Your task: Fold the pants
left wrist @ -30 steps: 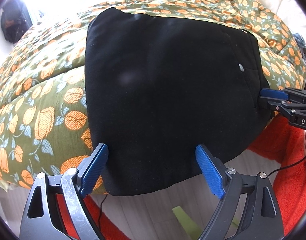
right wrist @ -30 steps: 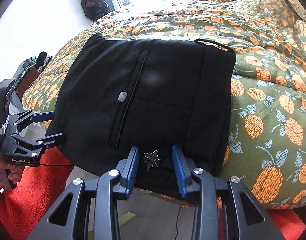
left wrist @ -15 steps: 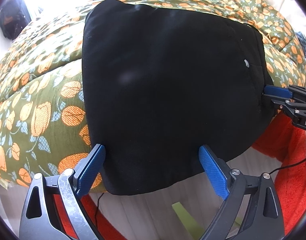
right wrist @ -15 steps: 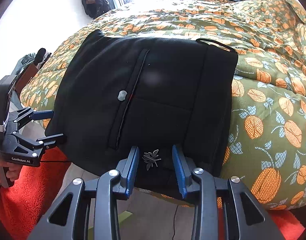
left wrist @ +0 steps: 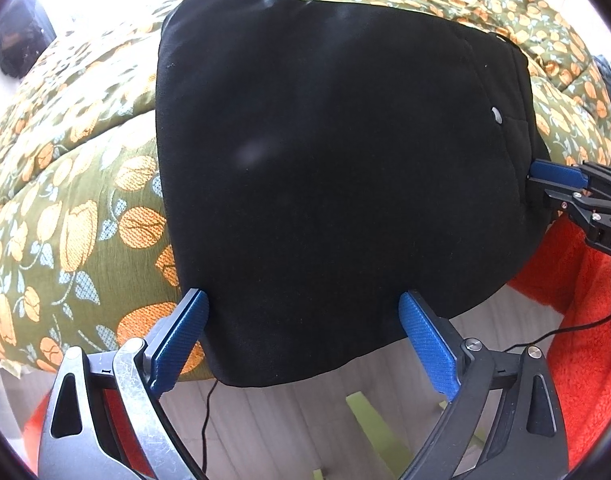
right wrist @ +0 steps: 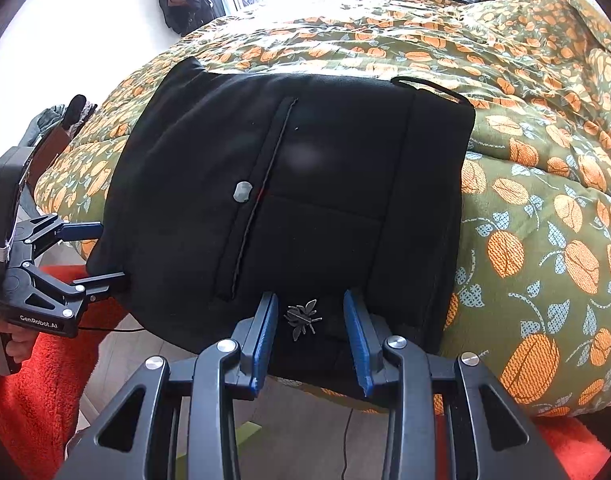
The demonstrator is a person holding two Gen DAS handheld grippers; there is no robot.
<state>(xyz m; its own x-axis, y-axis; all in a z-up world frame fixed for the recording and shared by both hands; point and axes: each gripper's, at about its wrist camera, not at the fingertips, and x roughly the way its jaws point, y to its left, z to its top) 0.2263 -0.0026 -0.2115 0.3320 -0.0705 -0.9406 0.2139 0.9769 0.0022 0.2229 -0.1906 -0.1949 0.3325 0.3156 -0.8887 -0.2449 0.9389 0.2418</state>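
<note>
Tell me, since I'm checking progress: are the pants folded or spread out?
Folded: the black pants lie as one compact block on the quilt, no legs trailing.

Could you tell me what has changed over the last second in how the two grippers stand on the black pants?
The left gripper spread its jaws a little wider and now stands open astride the near edge of the black pants. The right gripper stayed put, as did the pants on the floral quilt.

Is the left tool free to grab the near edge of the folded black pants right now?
Probably yes: the left tool is open, straddling the folded black pants' near edge, nothing in between.
</note>
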